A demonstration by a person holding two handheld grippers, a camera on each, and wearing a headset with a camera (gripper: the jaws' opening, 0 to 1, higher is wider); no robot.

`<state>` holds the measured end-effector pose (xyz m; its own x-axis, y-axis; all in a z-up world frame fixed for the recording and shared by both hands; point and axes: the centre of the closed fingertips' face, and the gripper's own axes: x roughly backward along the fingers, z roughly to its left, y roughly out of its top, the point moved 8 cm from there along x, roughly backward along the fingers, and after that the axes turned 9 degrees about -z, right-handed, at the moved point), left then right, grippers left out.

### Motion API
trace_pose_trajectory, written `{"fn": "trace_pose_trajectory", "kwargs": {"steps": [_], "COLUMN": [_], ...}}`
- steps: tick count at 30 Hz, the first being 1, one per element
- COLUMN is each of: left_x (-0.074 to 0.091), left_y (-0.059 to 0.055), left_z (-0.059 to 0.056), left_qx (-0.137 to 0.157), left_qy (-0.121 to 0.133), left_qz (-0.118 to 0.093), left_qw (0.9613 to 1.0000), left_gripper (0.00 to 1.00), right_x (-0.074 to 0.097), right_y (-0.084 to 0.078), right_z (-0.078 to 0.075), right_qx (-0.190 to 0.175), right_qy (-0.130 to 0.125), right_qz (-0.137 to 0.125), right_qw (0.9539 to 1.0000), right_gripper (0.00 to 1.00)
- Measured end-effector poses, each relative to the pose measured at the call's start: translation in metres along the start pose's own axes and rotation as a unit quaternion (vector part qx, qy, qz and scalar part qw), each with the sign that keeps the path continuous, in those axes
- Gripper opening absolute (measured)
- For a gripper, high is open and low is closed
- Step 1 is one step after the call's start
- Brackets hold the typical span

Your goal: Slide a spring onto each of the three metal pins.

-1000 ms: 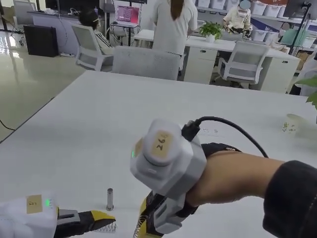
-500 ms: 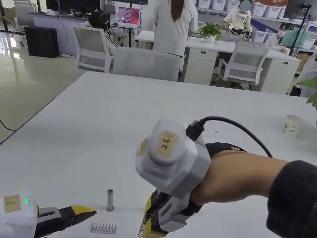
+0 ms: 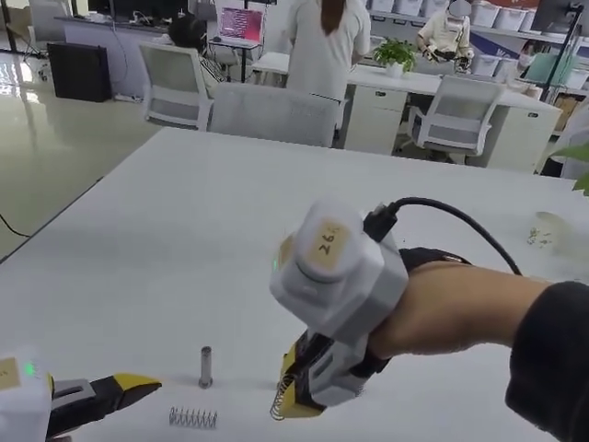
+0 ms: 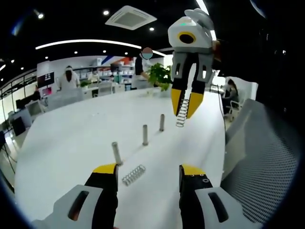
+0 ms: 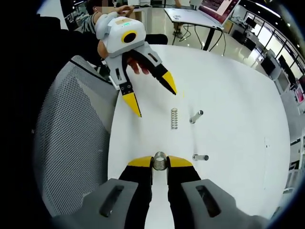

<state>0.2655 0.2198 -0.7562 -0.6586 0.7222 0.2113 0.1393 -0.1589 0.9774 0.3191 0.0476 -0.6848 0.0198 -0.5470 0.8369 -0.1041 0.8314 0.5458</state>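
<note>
Left gripper view: wide jaws face loose spring (image 4: 133,174); right gripper (image 4: 186,108) pinches second spring (image 4: 181,116).

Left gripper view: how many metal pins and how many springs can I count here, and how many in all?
Metal pins: 3
Springs: 2, one lying on the table, one held by the right hand-held gripper
Total: 5

Three short grey metal pins (image 4: 145,135) are stood upright in a row, all bare. A small coiled steel spring (image 4: 133,174) is laid flat just beside an end pin. A second spring (image 4: 182,110), seemingly vertical, is clamped in the right gripper (image 5: 160,164).
</note>
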Motion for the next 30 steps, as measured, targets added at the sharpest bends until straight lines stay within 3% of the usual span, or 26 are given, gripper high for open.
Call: {"fn": "trace_pose_trajectory", "kwargs": {"steps": [17,30], "left_x": [0.0,0.003], "left_y": [0.001,-0.002], "left_z": [0.001,0.004], "left_qx": [-0.002,0.001], "left_qy": [0.003,0.008], "left_qz": [0.001,0.001], "left_qw": [1.0,1.0], "left_gripper": [0.46,0.47], "right_x": [0.015,0.004], "right_y": [-0.003,-0.01], "right_z": [-0.029,-0.054], "right_qx": [-0.008,-0.006], "right_qy": [-0.031,-0.055], "right_qz": [0.002,0.025], "right_qw": [0.9995,0.9982], "right_gripper": [0.08,0.08]}}
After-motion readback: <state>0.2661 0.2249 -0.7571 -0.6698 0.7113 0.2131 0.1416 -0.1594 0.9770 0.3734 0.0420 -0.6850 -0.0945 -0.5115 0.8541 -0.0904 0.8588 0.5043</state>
